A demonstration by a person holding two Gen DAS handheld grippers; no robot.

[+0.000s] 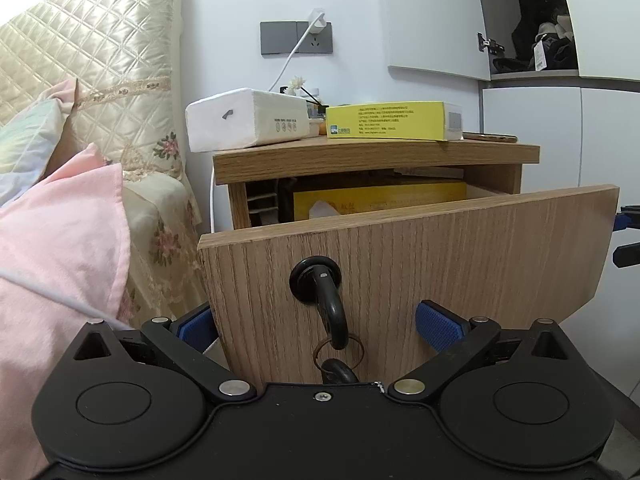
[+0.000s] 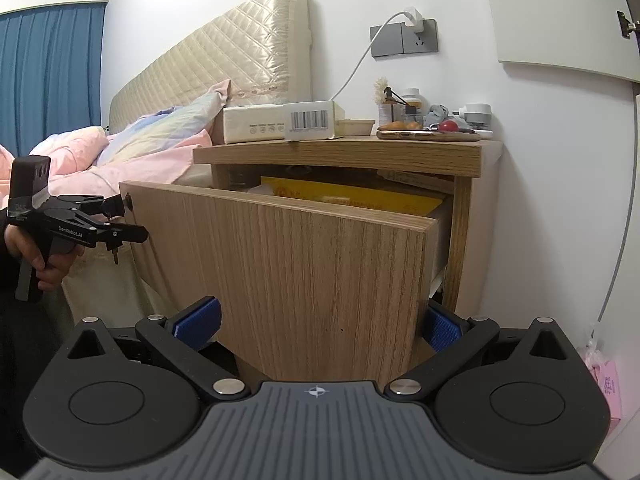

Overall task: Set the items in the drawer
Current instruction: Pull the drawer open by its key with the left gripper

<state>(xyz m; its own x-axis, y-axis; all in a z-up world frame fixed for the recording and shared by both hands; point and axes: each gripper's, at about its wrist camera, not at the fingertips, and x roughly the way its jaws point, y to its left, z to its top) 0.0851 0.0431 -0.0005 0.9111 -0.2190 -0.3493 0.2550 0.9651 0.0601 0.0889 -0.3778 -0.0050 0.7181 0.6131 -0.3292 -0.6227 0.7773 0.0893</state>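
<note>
The left wrist view is taken low and very close to the oak-grain drawer front [image 1: 408, 264], facing its black round keyhole [image 1: 316, 280] squarely. The right wrist view is taken equally low, facing the same front [image 2: 304, 272] obliquely from its right end. Shared by both are the nightstand tabletop [image 1: 376, 158] and the grey wall socket panel [image 2: 404, 40].

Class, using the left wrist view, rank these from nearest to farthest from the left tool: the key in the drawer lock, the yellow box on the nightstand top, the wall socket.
1. Key in the drawer lock: centre, just ahead of the left tool.
2. Yellow box: on the nightstand top, right of centre, above the open drawer.
3. Wall socket: on the wall behind the nightstand, highest and farthest back.
</note>
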